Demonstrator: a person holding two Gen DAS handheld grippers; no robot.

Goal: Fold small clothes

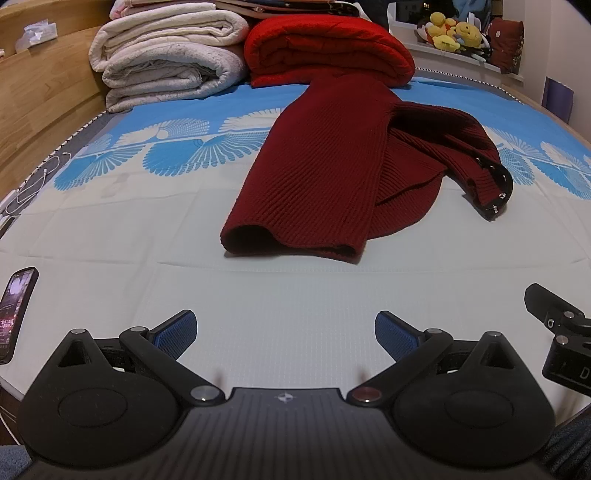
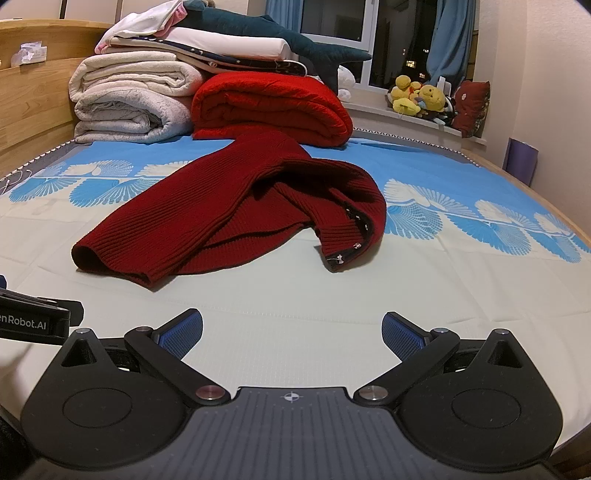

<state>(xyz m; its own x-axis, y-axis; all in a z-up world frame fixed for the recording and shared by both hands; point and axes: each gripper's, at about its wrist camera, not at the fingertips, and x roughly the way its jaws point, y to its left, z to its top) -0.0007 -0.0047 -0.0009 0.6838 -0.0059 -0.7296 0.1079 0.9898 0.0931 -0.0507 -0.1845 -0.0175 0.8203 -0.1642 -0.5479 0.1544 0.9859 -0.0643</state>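
Wooden headboard (image 2: 33, 110), blue-patterned bed sheet (image 2: 461, 177), dark window (image 2: 332, 22), blue curtains (image 2: 448, 37), cream wall (image 2: 546, 74)

I see warm indoor light from above; the window (image 2: 334, 22) is black with night. Soft short shadows sit under the dark red sweater (image 2: 236, 206). Both views are sharp at centre, bowed and vignetted at the corners, without glare

Folded cream blankets (image 1: 166, 55) beside a red quilt (image 1: 325, 48); phone (image 1: 14, 314) at the bed's edge.
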